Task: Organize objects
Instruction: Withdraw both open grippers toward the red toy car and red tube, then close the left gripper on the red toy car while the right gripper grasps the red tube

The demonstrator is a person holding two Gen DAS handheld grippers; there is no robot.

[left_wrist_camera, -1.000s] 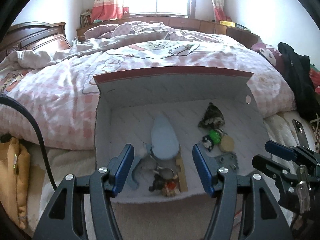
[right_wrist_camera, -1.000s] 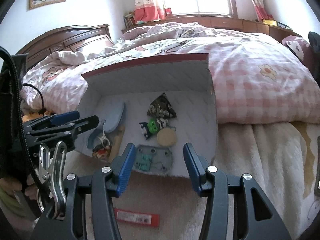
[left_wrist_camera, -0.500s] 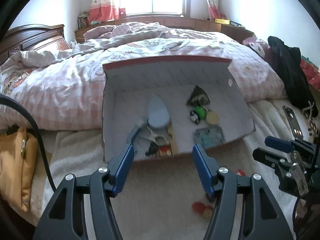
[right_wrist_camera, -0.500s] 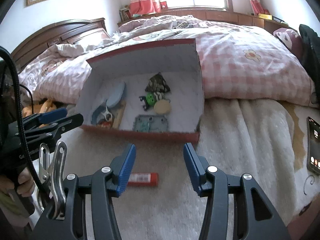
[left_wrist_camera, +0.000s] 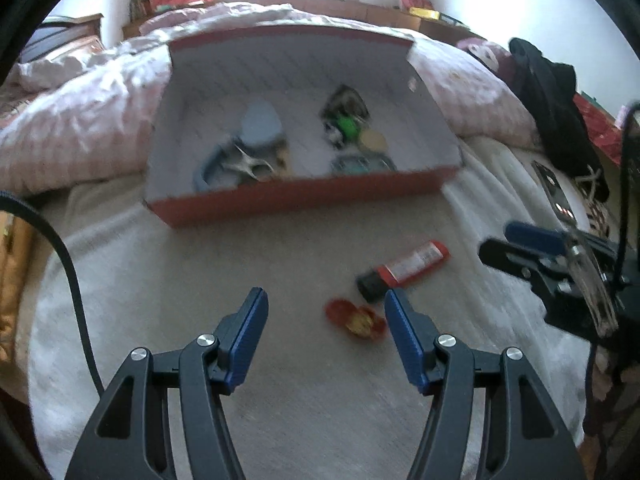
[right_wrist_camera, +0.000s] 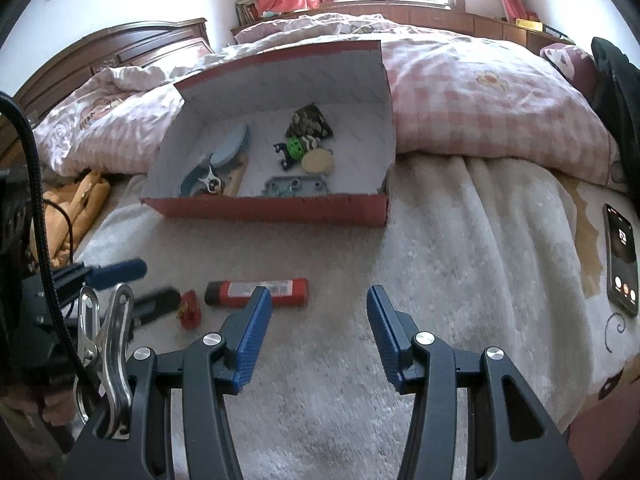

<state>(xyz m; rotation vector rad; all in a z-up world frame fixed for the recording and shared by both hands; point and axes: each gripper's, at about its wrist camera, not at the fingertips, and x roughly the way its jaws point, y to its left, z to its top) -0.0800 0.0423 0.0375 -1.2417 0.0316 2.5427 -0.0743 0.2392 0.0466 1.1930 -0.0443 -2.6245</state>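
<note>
A red cardboard box (left_wrist_camera: 304,196) (right_wrist_camera: 272,210) with a white inside sits on the bed and holds several small items: a blue oval piece (right_wrist_camera: 232,146), a green toy (right_wrist_camera: 295,148), a round beige disc (right_wrist_camera: 317,161) and a grey plate (right_wrist_camera: 296,186). On the blanket before it lie a red tube with a black cap (left_wrist_camera: 404,266) (right_wrist_camera: 260,290) and a small red-yellow toy (left_wrist_camera: 356,318) (right_wrist_camera: 189,307). My left gripper (left_wrist_camera: 326,336) is open and empty, the toy near its right finger. My right gripper (right_wrist_camera: 318,334) is open and empty, right of the tube.
A phone (right_wrist_camera: 622,258) lies on the blanket at the right. A pink checked duvet (right_wrist_camera: 480,92) is heaped behind the box. Dark clothing (left_wrist_camera: 548,96) lies at far right. An orange bag (right_wrist_camera: 76,208) sits at the left bed edge.
Both grippers have pulled back from the box toward the near blanket. The red tube and the small red toy have come into view in front of them. Both stay open.
</note>
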